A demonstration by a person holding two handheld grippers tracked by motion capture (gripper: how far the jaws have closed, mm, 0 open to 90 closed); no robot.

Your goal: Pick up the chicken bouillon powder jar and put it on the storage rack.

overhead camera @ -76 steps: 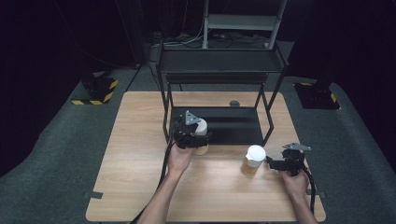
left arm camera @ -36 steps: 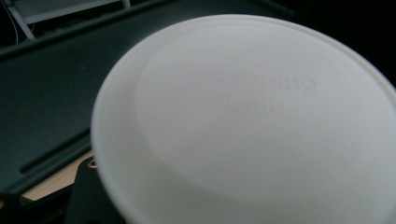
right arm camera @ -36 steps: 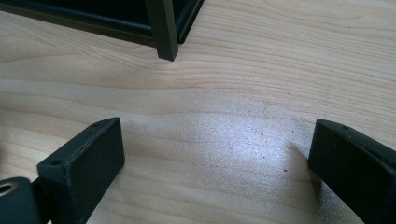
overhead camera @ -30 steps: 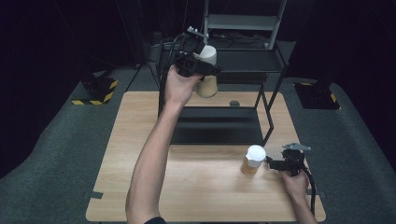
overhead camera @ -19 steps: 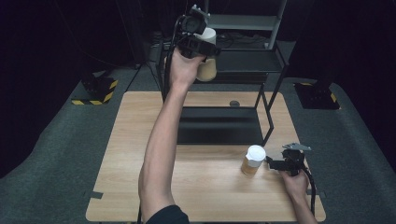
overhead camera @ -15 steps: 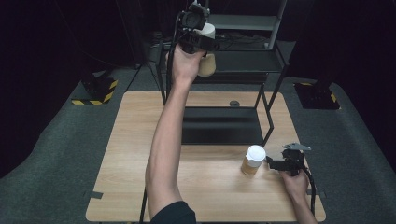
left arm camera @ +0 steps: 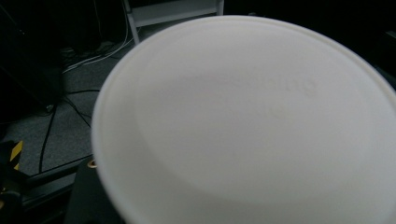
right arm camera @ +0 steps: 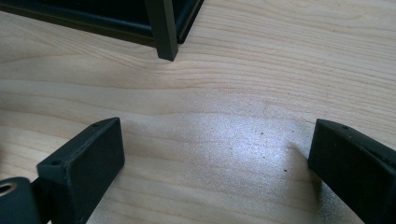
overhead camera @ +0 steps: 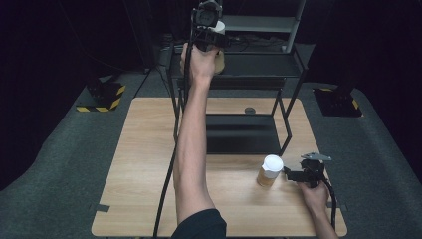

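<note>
My left gripper (overhead camera: 210, 31) is raised at arm's length over the top shelf (overhead camera: 259, 64) of a black metal rack, shut on a tan paper cup (overhead camera: 219, 62) with a white lid. That lid (left arm camera: 243, 121) sits close up in the left gripper view and hides the jaws. Whether the cup touches the shelf I cannot tell. A second lidded paper cup (overhead camera: 270, 171) stands on the wooden table (overhead camera: 149, 149) at the front right. Just right of it my right gripper (overhead camera: 291, 174) rests low, open, with bare wood between its fingers (right arm camera: 84, 158).
The rack's lower shelf (overhead camera: 239, 134) lies on the table behind the second cup, and one rack leg (right arm camera: 163, 32) stands ahead of the right jaws. A small round disc (overhead camera: 250, 110) lies under the rack. A pale shelf unit (overhead camera: 263, 22) stands behind the table.
The left hand has carried its cup from the table by the lower shelf up to the rack's top, and in the last second farther away from me. The right gripper has stayed put.
</note>
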